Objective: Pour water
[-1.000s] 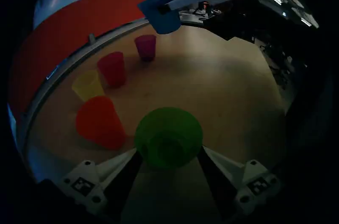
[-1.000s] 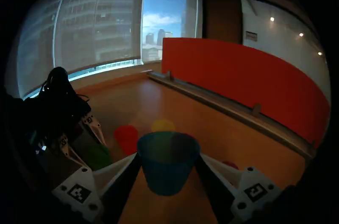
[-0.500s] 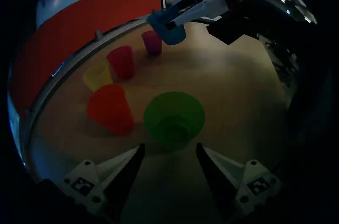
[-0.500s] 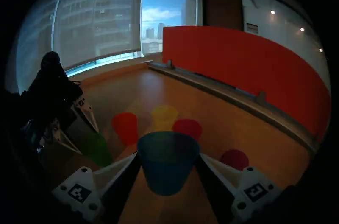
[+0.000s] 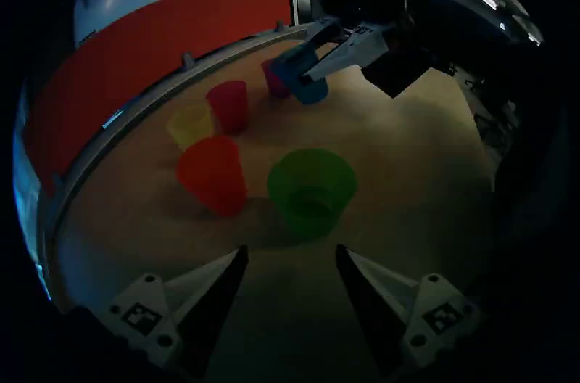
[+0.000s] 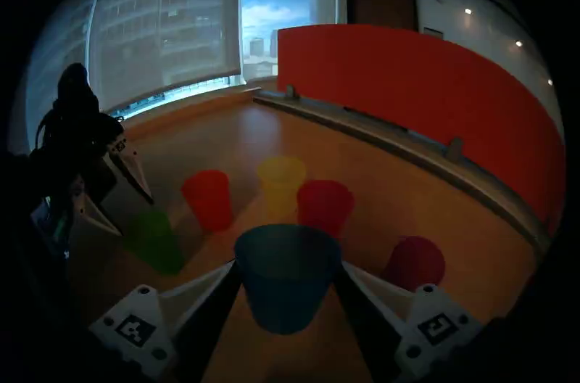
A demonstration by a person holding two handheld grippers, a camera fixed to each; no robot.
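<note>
The green cup (image 5: 312,191) has been released and now stands farther ahead of the parted jaws of the left gripper (image 5: 291,248). The blue cup (image 6: 288,289) is kept clamped between those of the right gripper (image 6: 288,265).

left gripper (image 5: 290,249): 2 fingers spread wide, nothing between them, pointing forward and down | right gripper (image 6: 288,265): 2 fingers pressed on opposite sides of a blue cup (image 6: 287,292) | in the left gripper view: right gripper held well ahead, fingers slanting down-left | holding hands: too dark to tell
</note>
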